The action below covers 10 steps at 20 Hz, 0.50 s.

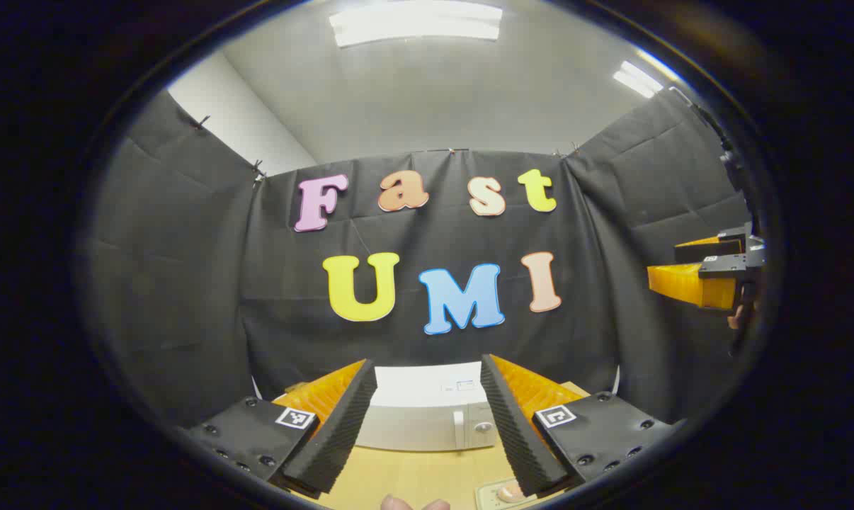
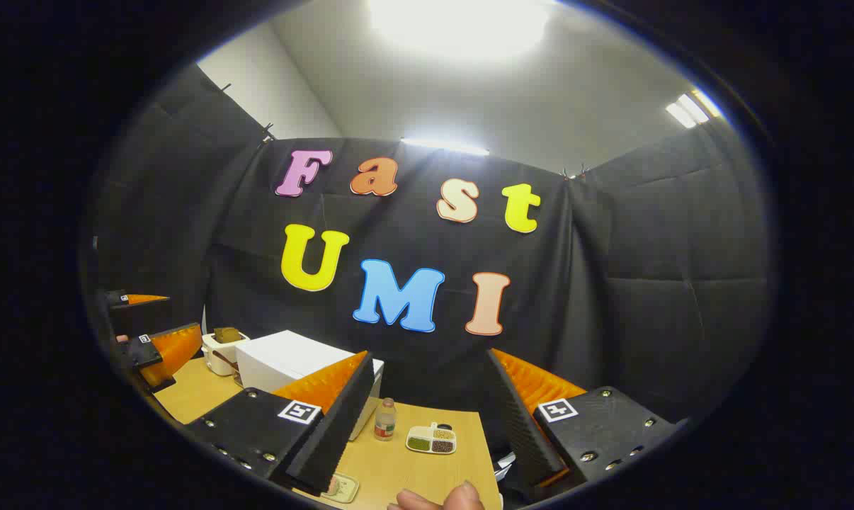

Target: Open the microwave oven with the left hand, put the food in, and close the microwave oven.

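In the left gripper view, the left gripper (image 1: pixel 428 418) is held above a wooden table (image 1: pixel 413 478), its two fingers spread wide apart with nothing between them. Each finger is an orange ribbed wedge faced with a black, saw-toothed foam pad, mounted on a black block bearing a small square marker. Between and beyond the fingers, at the far side of the table, sits the microwave (image 1: pixel 427 414): a white, boxy appliance with a smooth top, its door closed, a vertical white handle and a round knob toward its right side. A small flat dish (image 1: pixel 505 492) lies on the table near the right finger's tip. Far off at the right edge of this view, the right gripper (image 1: pixel 703 273) hangs in the air, showing orange and black parts.

In the right gripper view, the right gripper (image 2: pixel 427 418) is likewise wide open and empty, with the same orange ribbing and black toothed pads. The microwave (image 2: pixel 285 361) stands to the left behind the left finger. On the table (image 2: pixel 427 467) between the fingers stand a small bottle (image 2: pixel 384 419) and a white divided tray (image 2: pixel 432 439) holding green and brown food. A white tub (image 2: pixel 221 353) sits left of the microwave. A fingertip (image 2: pixel 462 496) shows at the bottom edge.
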Each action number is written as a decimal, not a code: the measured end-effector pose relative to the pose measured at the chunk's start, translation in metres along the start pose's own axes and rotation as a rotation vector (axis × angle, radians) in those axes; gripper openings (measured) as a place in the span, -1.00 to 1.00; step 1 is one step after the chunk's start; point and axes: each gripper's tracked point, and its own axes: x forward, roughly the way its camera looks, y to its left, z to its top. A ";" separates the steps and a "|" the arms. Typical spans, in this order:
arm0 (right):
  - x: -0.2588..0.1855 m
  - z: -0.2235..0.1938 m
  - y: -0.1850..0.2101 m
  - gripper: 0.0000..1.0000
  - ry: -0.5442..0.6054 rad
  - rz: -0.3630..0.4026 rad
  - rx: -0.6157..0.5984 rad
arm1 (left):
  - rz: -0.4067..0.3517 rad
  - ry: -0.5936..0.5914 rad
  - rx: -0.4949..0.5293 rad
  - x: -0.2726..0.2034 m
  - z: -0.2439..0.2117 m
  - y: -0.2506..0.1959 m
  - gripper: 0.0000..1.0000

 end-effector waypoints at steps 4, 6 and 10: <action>0.004 -0.004 -0.013 0.91 0.004 0.010 0.001 | -0.002 0.018 0.003 0.008 -0.002 -0.016 0.90; 0.006 -0.007 -0.018 0.91 0.005 0.028 0.011 | 0.006 0.026 -0.002 0.011 -0.002 -0.024 0.90; 0.013 -0.015 -0.034 0.91 0.014 0.058 0.050 | 0.044 0.041 0.009 0.013 -0.002 -0.033 0.90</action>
